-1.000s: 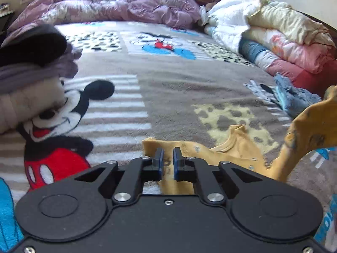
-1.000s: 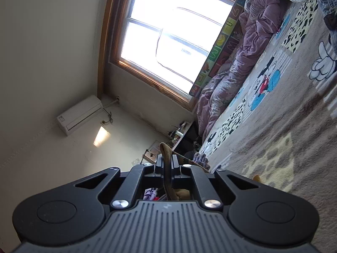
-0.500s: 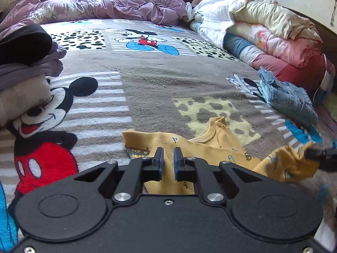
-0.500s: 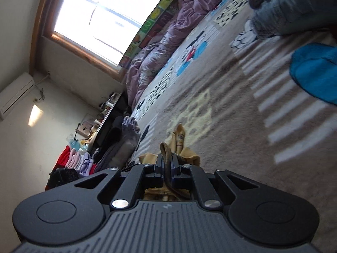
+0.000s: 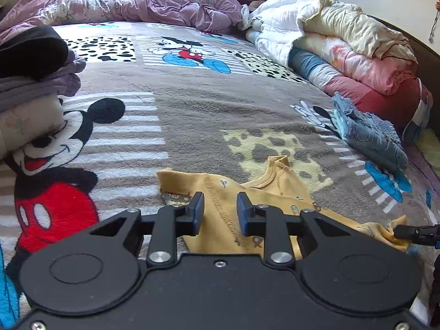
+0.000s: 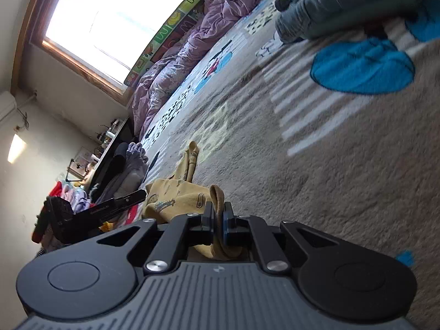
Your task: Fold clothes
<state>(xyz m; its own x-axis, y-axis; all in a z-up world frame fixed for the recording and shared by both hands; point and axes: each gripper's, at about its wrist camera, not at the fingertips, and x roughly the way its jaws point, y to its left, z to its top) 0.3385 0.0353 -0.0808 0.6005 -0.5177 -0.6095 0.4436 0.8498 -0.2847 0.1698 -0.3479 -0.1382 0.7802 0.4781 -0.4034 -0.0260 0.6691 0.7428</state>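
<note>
The small mustard-yellow printed cotton top (image 5: 220, 206) is lying spread out on the grey cartoon-mouse fleece blanket (image 5: 192, 110) that is covering the bed, right in front of the left gripper (image 5: 220, 210). That gripper's jaws are being opened at this moment; the yellow fabric is showing in the gap between the blue pads (image 5: 198, 211) but is not being squeezed by them, so it is let go there.

From the left wrist view, the right gripper (image 5: 412, 232) is only being caught as a dark tip at the far right edge, biting the top's far corner. The right wrist view is filling in the rest: the right gripper (image 6: 217, 220) is clenched on a rolled brown-yellow hem of the same top (image 6: 176, 195), which is being pinched upright between the pads.

Only the left view is showing the crumpled blue denim garment (image 5: 368, 134), the piled white, cream and pink quilts (image 5: 343, 41) and the stack of folded grey and black clothes (image 5: 30, 63) at the left edge. Only the right view is showing the bright window (image 6: 118, 19) and the left gripper seen side-on (image 6: 115, 206). The rumpled purple duvet (image 5: 137, 5) is being seen in both.
</note>
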